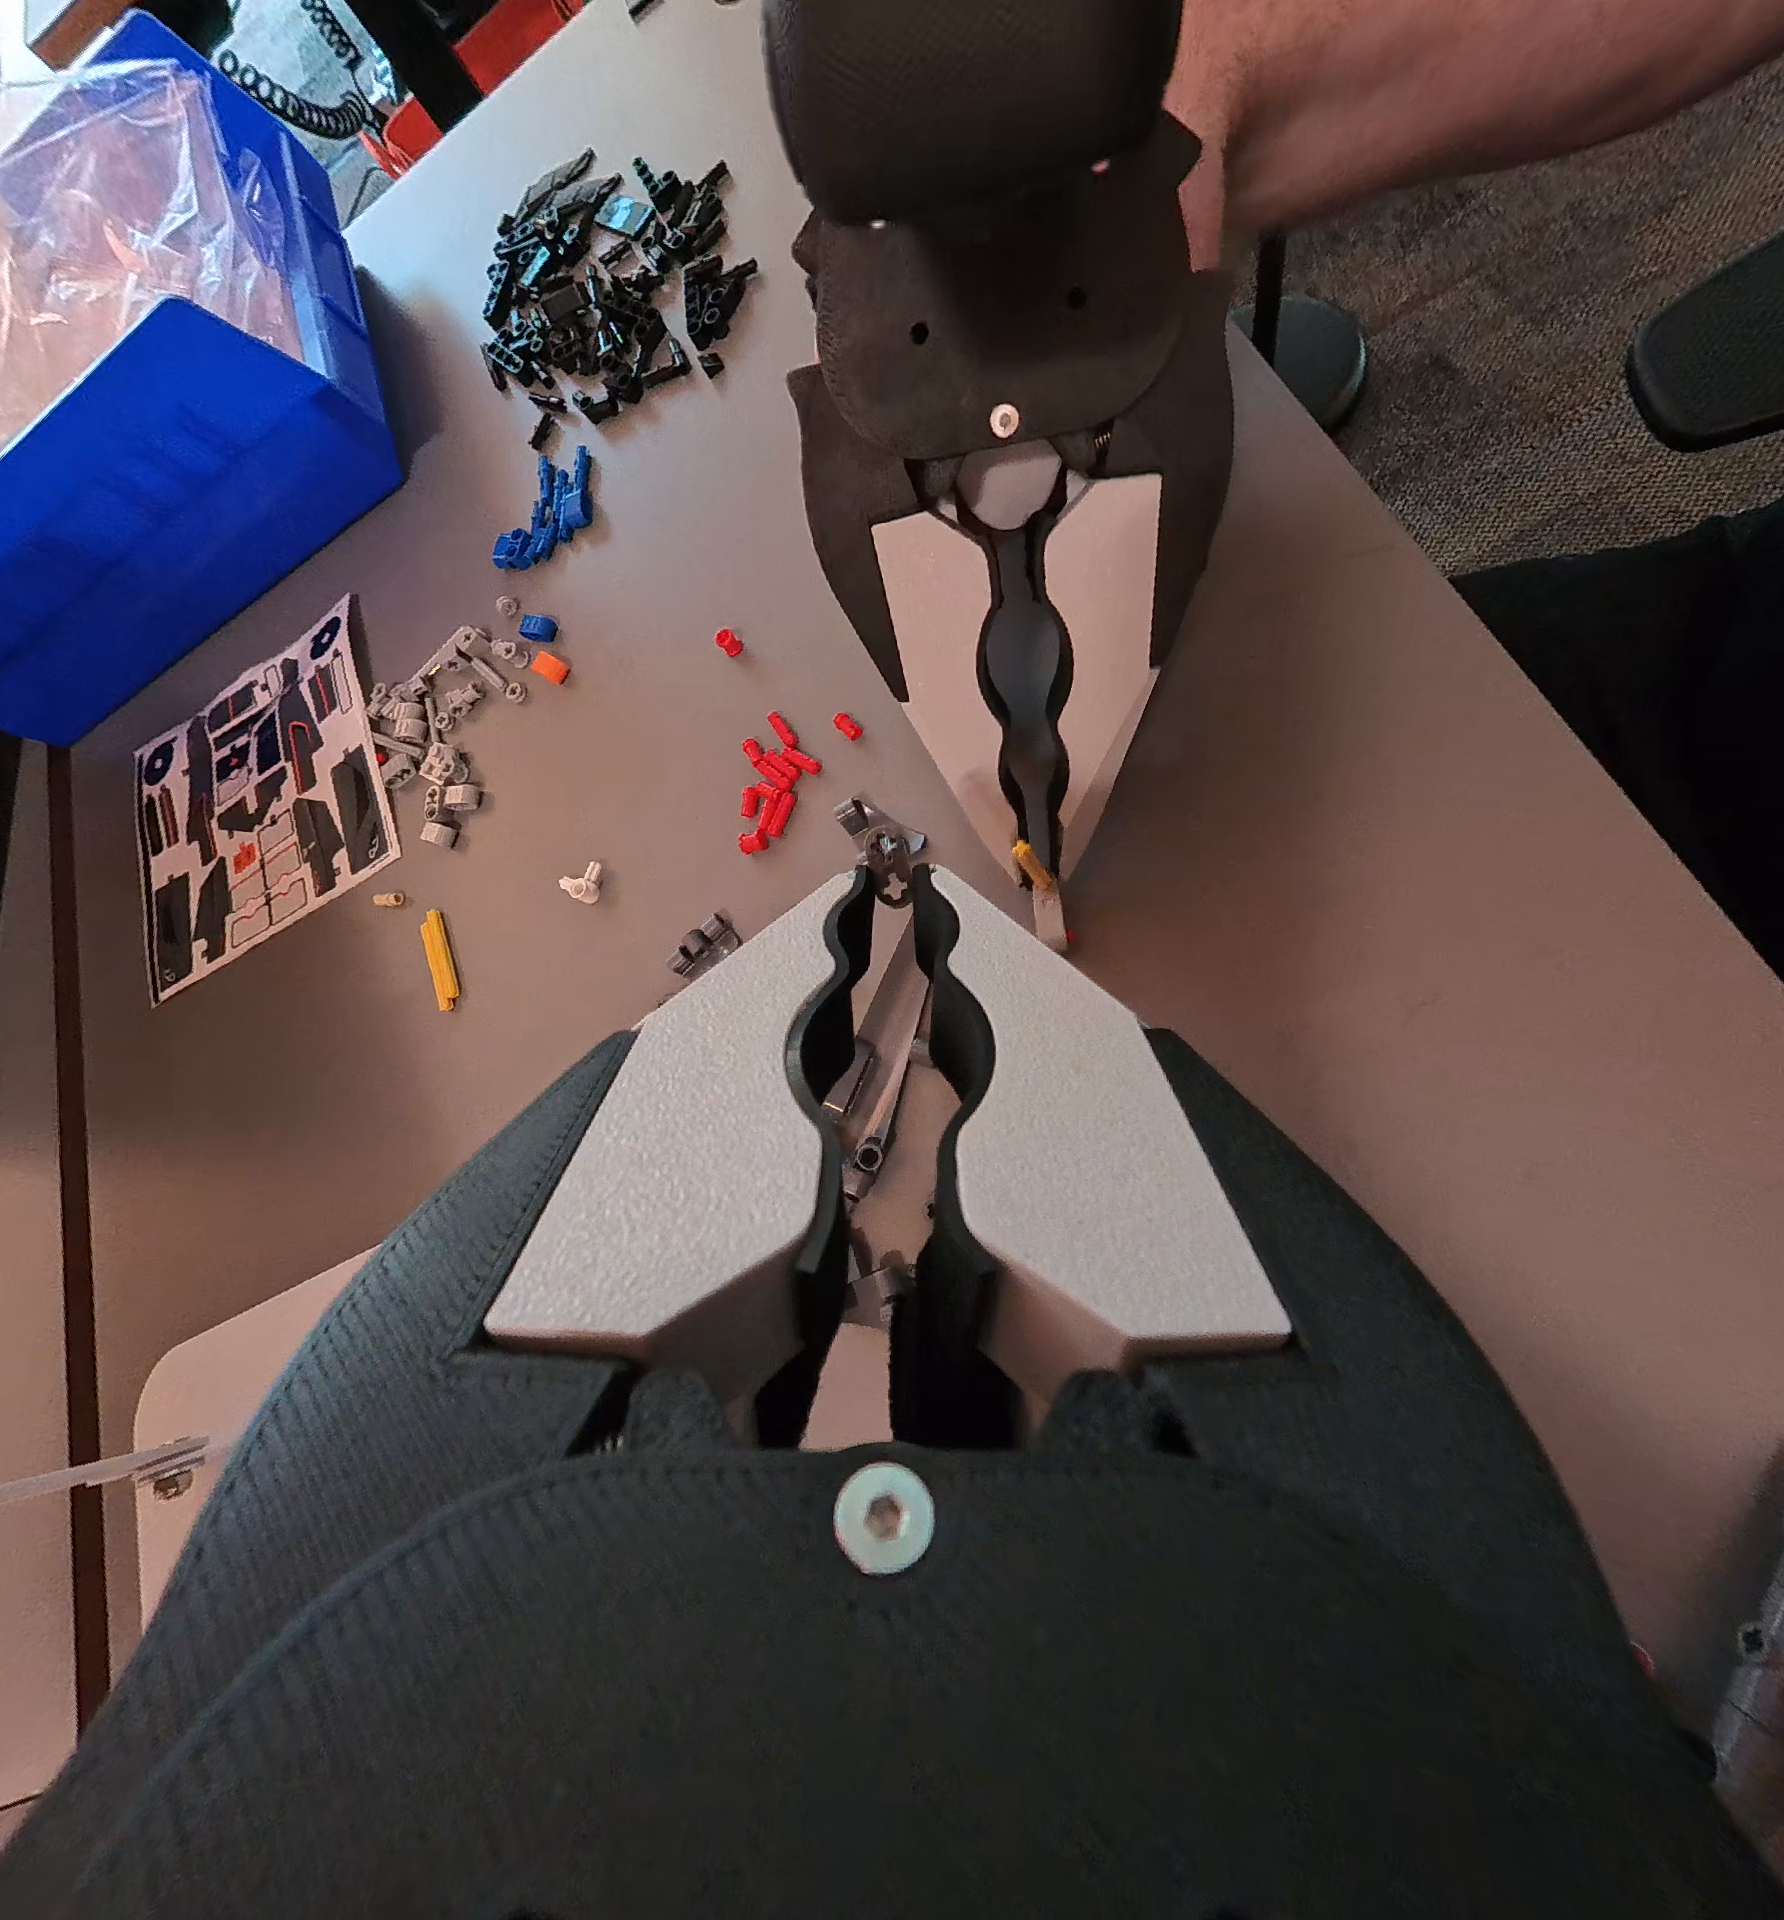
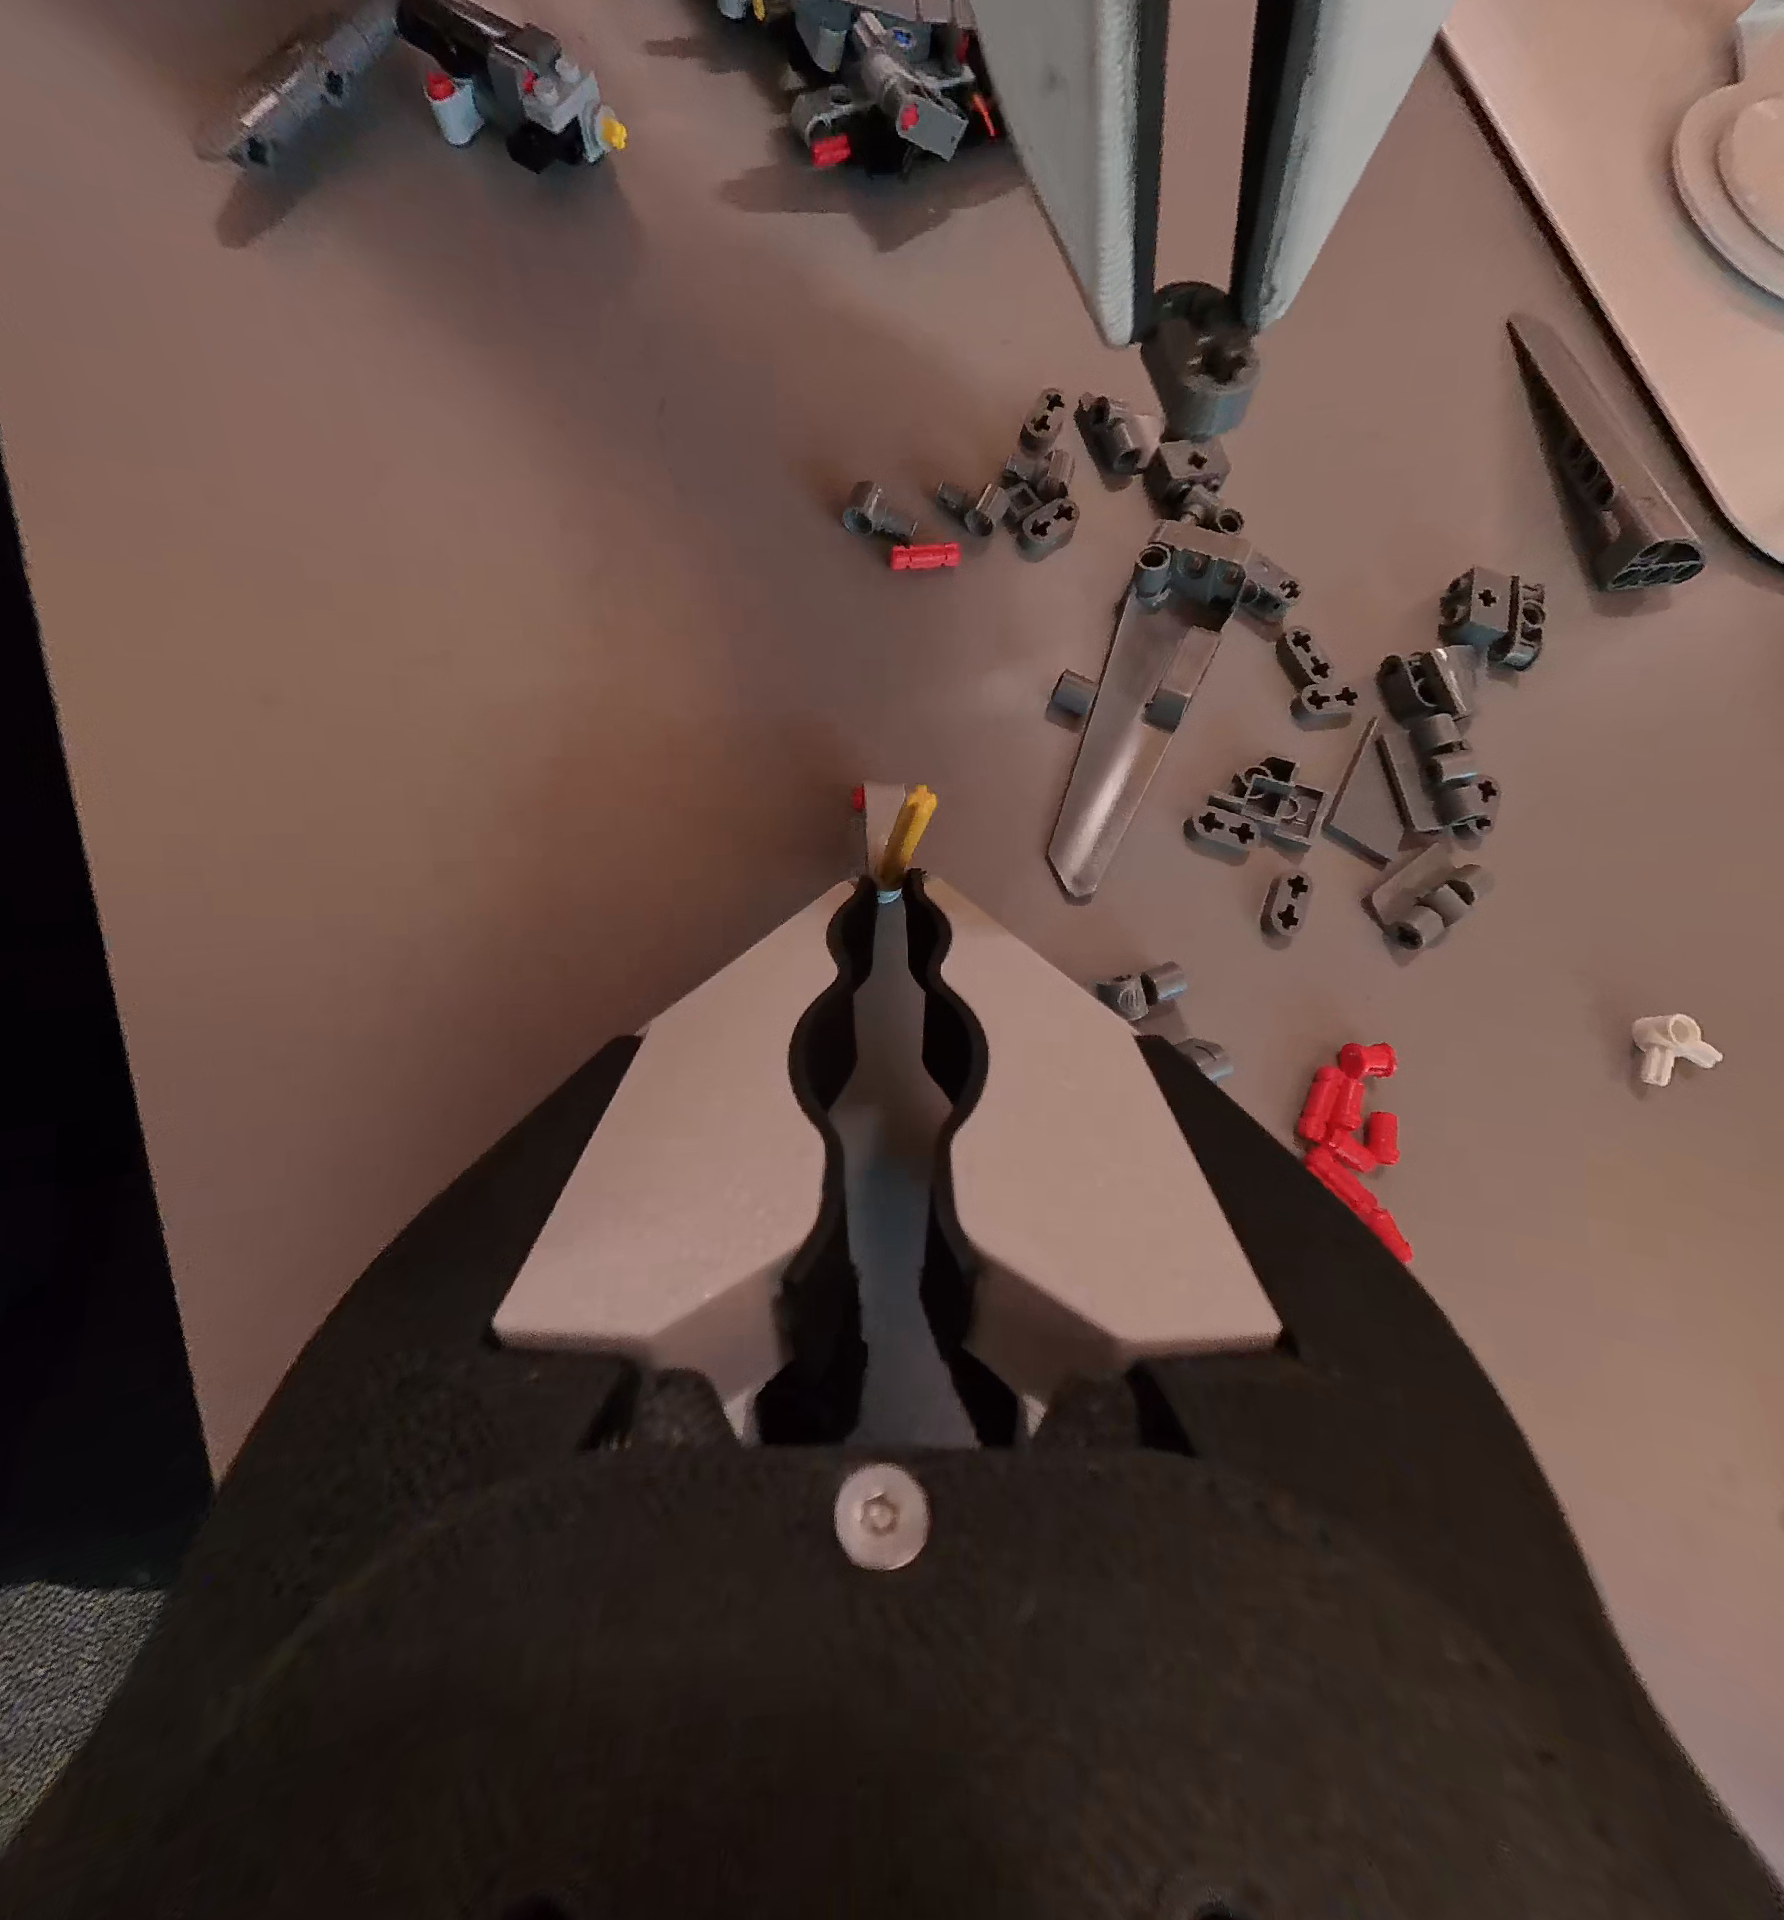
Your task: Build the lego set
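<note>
Grey plastic fills the near grip: the left gripper (image 1: 893, 883) is clamped on a dark grey connector piece (image 1: 883, 854), its holed end poking out past the fingertips above the table (image 1: 1335, 1039). Just beyond it, the right gripper (image 2: 886, 883) is pinched closed on a short yellow peg (image 2: 909, 826), which sticks out past the tips; a grey strip with a red end (image 2: 872, 816) shows right behind the peg. Both held parts hang close together near the right edge of the table. Past them lie a clump of red pins (image 1: 776, 779), then light grey bits (image 1: 431, 758) beside a sticker sheet (image 1: 264, 800), a long yellow rod (image 1: 439, 961), blue parts (image 1: 550, 509) and a heap of black parts (image 1: 607, 301). A blue bin (image 1: 161, 488) with clear wrap sits toward the far left corner.
</note>
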